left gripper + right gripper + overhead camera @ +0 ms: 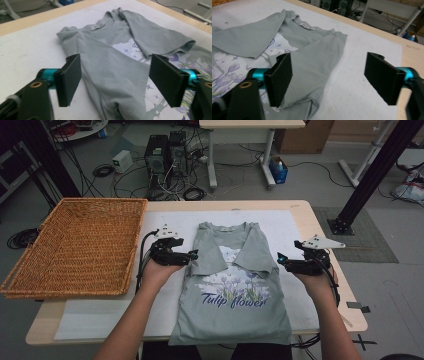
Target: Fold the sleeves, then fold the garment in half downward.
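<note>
Hanging over the table's point(300, 210) near edge, the grey T-shirt's point(235, 315) hem is cut off from sight. It lies face up on a white mat point(100, 320), both sleeves folded in over a tulip print reading "Tulip flower". A wicker tray point(75, 245) sits left. The left gripper's point(192, 255) fingers point(68, 77) stand apart over the left sleeve; the right gripper's point(281, 260) fingers point(279, 77) gape above the right sleeve, holding nothing.

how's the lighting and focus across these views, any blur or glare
High view: dim, even light, no glare, t-shirt print readable. Left gripper view: brighter, left gripper slightly soft up close, shirt sharp. Right gripper view: white mat bright but not blown out.
</note>
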The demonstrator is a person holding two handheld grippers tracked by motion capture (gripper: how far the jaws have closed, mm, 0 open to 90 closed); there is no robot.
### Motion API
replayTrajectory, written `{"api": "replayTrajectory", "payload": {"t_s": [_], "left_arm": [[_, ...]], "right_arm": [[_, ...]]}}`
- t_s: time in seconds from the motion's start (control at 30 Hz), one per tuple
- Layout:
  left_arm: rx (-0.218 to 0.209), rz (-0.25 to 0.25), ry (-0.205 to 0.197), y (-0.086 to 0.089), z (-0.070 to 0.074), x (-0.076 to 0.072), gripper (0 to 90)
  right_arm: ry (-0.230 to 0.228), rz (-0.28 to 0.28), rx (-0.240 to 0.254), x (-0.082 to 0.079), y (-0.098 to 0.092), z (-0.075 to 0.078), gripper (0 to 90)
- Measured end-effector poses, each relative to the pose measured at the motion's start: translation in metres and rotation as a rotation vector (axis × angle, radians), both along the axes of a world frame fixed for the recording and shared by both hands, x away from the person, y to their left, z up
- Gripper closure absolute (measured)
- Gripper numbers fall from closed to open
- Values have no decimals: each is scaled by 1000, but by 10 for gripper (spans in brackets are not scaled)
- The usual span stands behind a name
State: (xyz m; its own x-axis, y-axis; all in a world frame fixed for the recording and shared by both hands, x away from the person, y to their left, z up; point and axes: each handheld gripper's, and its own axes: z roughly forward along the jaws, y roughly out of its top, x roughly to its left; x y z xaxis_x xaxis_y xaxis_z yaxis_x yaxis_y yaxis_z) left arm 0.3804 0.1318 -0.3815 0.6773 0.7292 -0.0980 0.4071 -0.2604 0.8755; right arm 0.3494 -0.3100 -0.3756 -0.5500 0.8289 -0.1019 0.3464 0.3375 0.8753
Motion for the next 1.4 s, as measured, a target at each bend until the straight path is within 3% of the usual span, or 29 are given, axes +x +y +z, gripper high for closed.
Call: {"api": "replayTrajectory", "payload": {"t_s": [0.17,0.27,0.67,0.9,1.0,1.17,1.4], "left_arm": [[-1,30,-15,12,9,-2,207],[-24,53,-29,18,13,-1,190],[-40,-18,-44,20,18,-3,178],[-50,-32,-36,17,16,2,178],[-55,-38,-20,15,11,12,178],[-64,-37,23,11,3,42,178],[-71,-34,88,1,-13,89,178]], "right_arm": [[15,11,42,1,-5,-3,204],[11,22,52,3,-4,-3,184],[2,40,67,7,5,2,139],[10,52,77,7,1,2,135],[31,63,88,14,-2,0,134],[61,75,72,40,-6,0,132],[139,75,101,97,-4,-14,132]]}}
